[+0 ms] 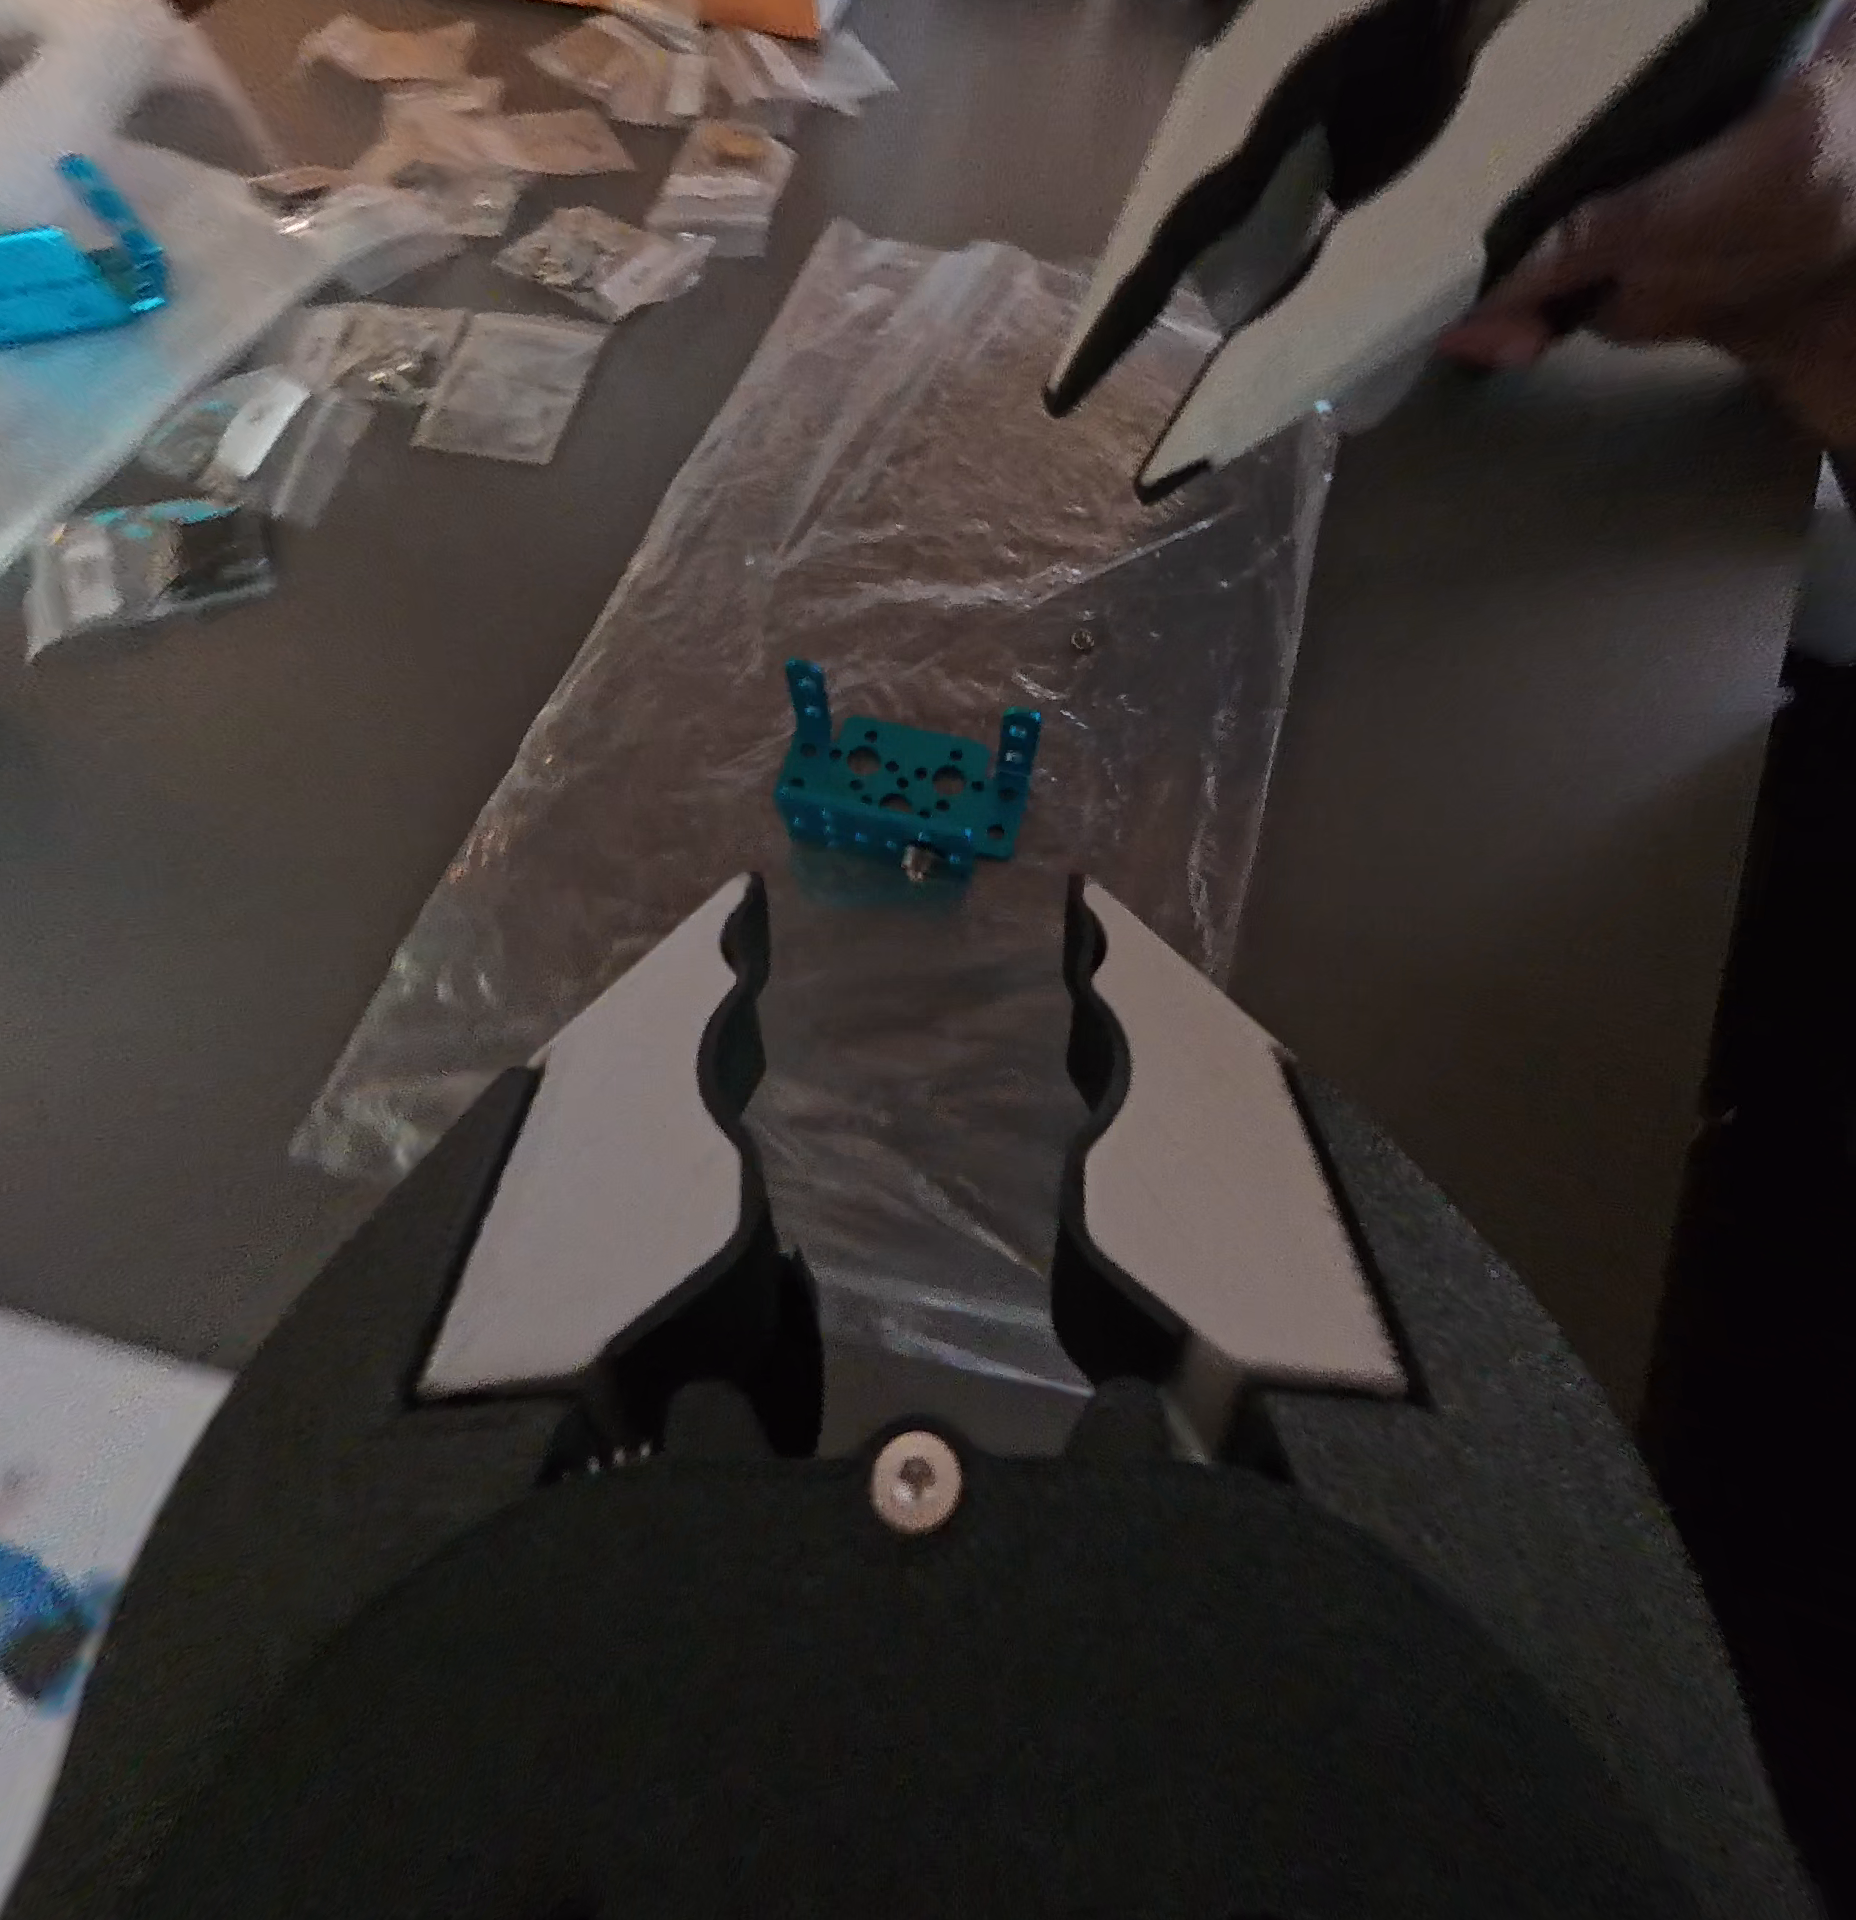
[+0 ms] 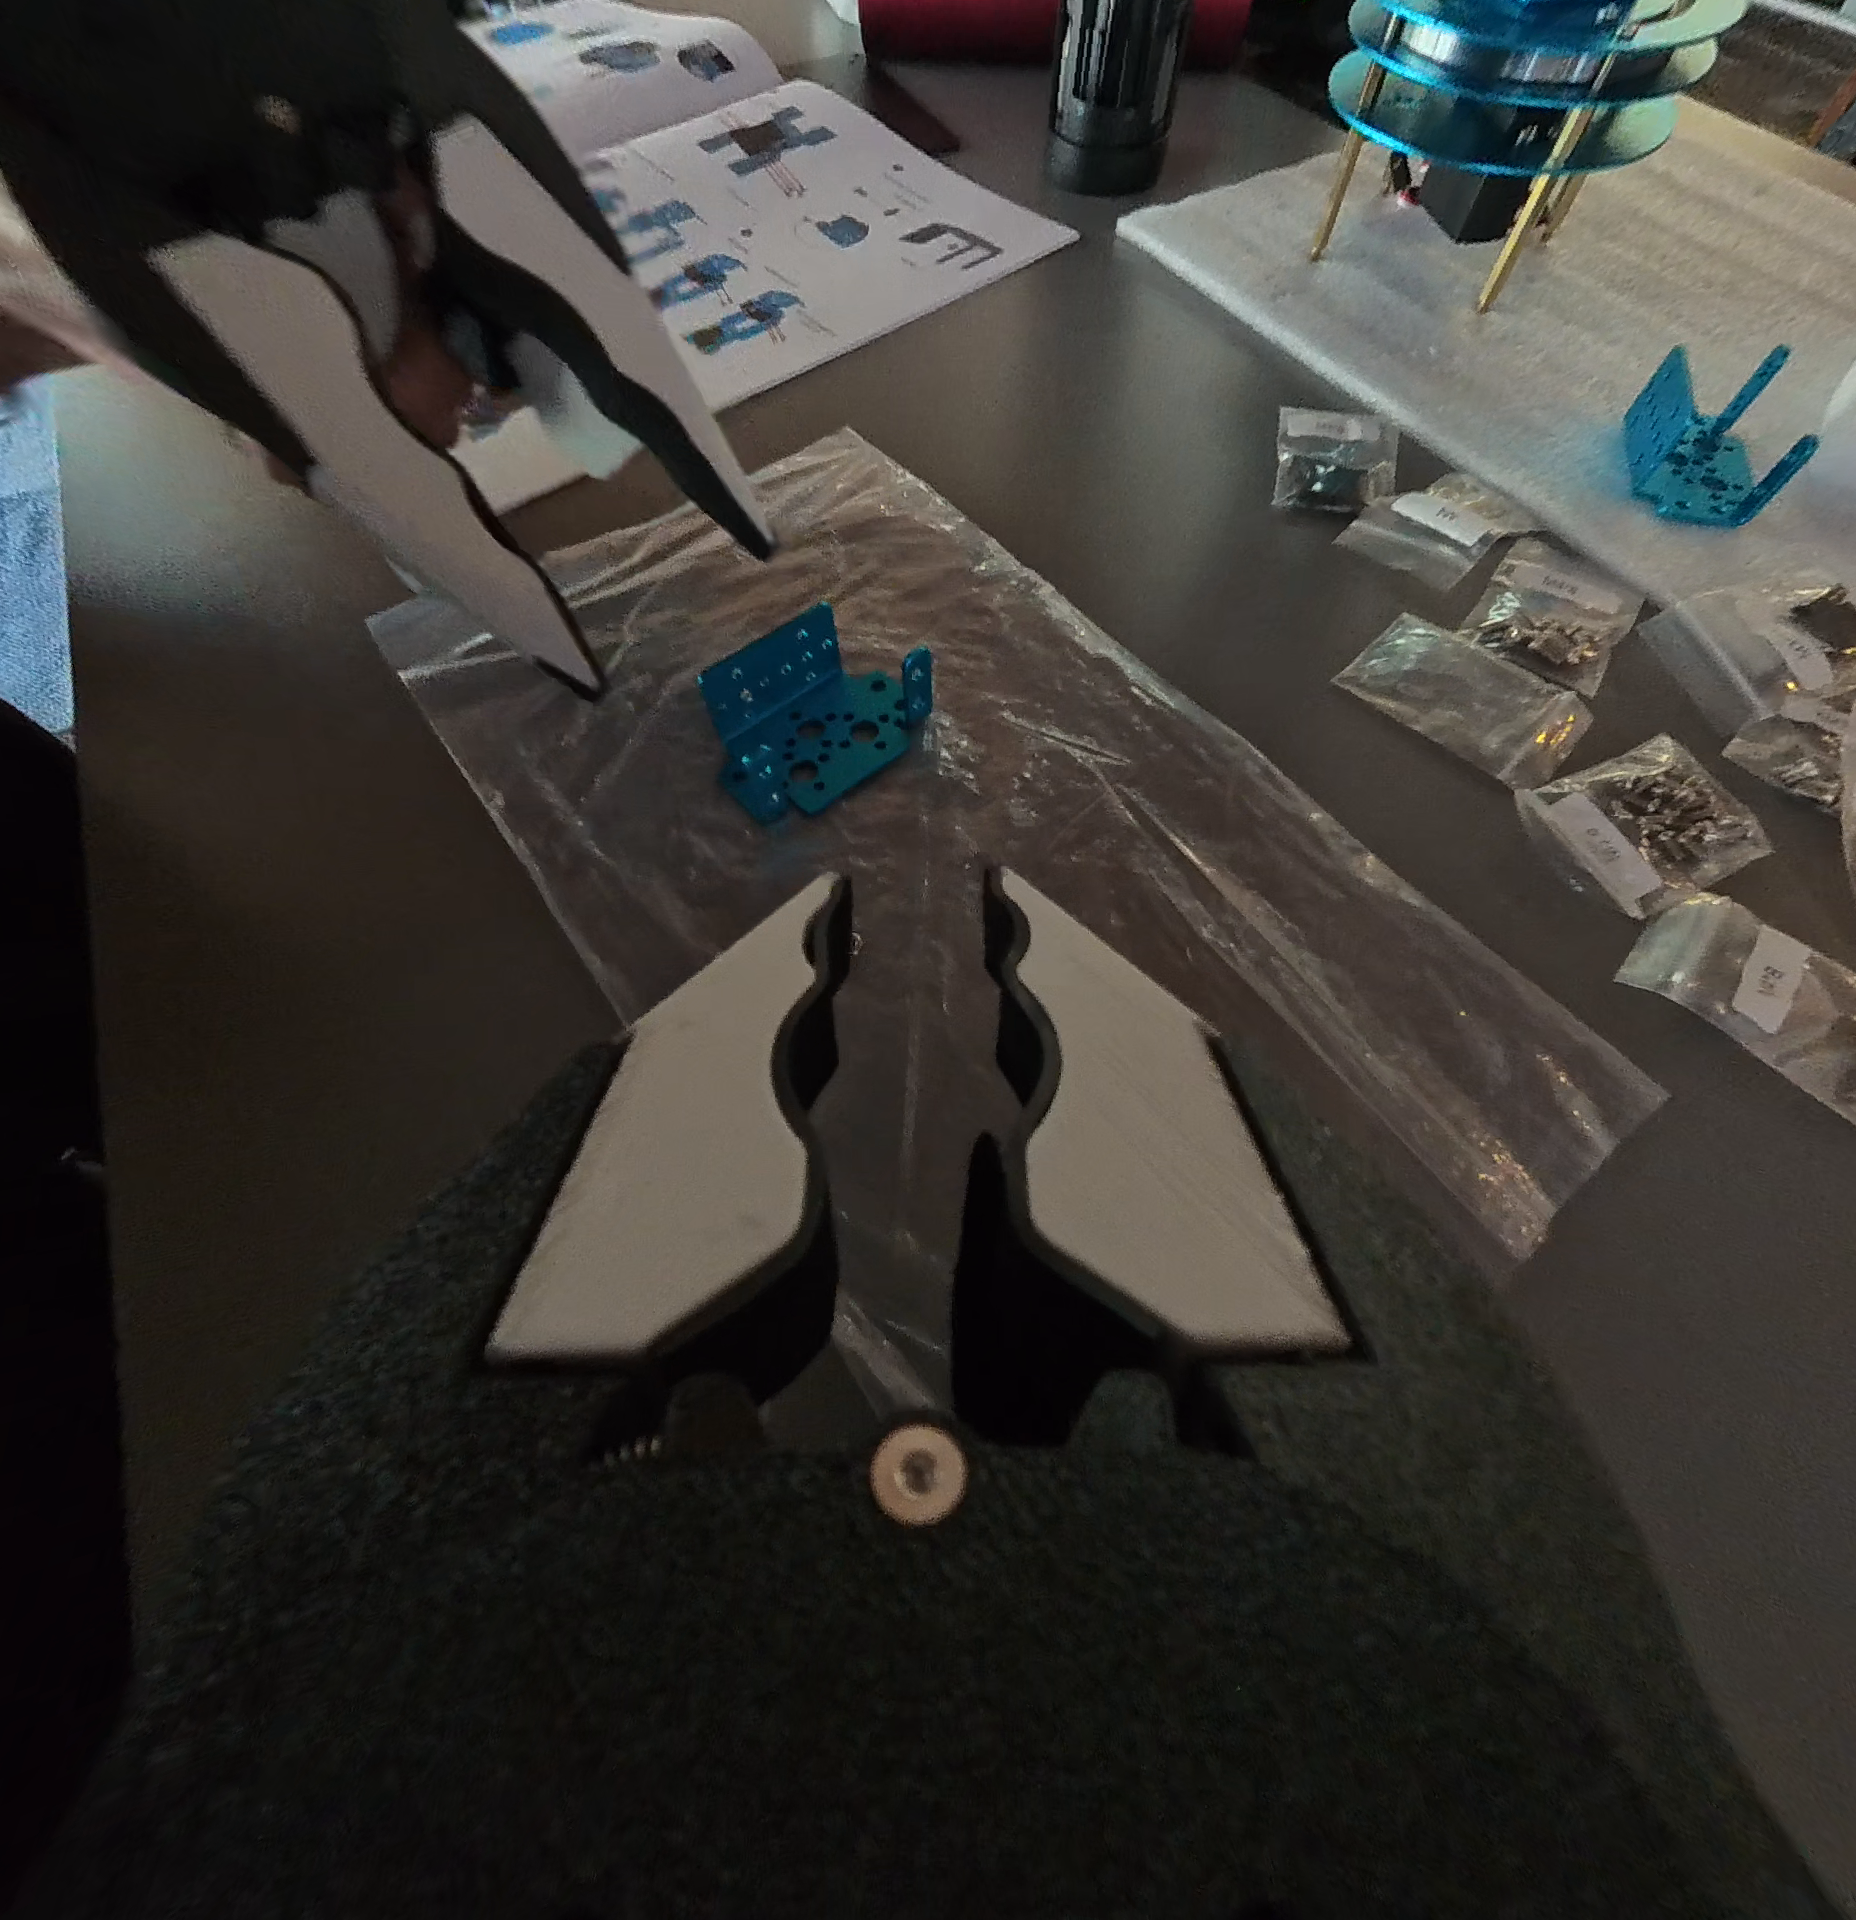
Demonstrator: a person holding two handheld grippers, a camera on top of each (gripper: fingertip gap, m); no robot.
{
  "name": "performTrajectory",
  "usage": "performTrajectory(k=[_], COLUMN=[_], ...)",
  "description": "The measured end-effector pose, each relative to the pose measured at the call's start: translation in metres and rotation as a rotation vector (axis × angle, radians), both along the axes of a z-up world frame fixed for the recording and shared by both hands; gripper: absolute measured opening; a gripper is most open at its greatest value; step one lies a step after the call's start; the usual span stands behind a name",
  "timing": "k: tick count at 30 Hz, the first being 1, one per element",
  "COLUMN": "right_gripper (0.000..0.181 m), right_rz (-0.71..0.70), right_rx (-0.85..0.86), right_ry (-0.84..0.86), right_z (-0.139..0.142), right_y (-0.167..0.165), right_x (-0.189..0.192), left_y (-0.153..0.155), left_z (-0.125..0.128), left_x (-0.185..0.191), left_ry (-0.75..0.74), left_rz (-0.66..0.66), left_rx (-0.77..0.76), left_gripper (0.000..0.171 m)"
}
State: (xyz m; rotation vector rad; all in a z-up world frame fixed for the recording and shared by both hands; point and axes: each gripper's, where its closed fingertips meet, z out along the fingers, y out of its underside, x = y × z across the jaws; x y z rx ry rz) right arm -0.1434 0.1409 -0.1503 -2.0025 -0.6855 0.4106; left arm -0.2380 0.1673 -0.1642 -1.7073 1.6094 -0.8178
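A small blue metal bracket [image 1: 851,805] with many holes and two upright ends lies on a clear plastic sheet [image 1: 903,468] on the dark table. A silver screw sticks out of its near edge. My left gripper [image 1: 913,883] is open and empty, its fingertips just short of the bracket. My right gripper [image 1: 1106,442] hangs open beyond the bracket. In the right wrist view the bracket [image 2: 789,686] lies ahead of the open, empty right gripper [image 2: 916,881], with the left gripper [image 2: 677,615] close on its far left side. A tiny loose screw [image 1: 1083,639] rests on the sheet.
Several small clear bags of hardware [image 2: 1630,810] lie to the right. A second blue bracket [image 2: 1713,447] and a stack of blue discs on brass legs [image 2: 1506,83] stand on a white foam sheet [image 2: 1423,281]. An open illustrated booklet [image 2: 799,208] and a black cylinder [image 2: 1111,94] lie behind. There is about 11 cm between the tips of the two grippers.
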Motion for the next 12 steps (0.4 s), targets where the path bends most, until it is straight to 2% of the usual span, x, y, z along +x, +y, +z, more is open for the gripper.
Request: performTrajectory(k=[5, 8, 12], right_gripper=[0.025, 0.025, 0.025], right_rz=[0.001, 0.003, 0.005], right_rx=[-0.015, -0.021, -0.036], right_ry=[-0.063, -0.072, -0.073], right_z=[-0.009, -0.012, -0.014], right_y=[0.000, 0.000, -0.001], right_x=[-0.003, -0.004, -0.004], left_y=[-0.004, -0.009, -0.003], left_z=[0.007, 0.020, 0.024], left_x=[-0.030, -0.042, -0.049], left_ry=[-0.103, -0.177, -0.207], left_rz=[0.243, 0.289, 0.342], left_rx=[-0.031, 0.006, 0.055], left_gripper=[0.057, 0.057, 0.056])
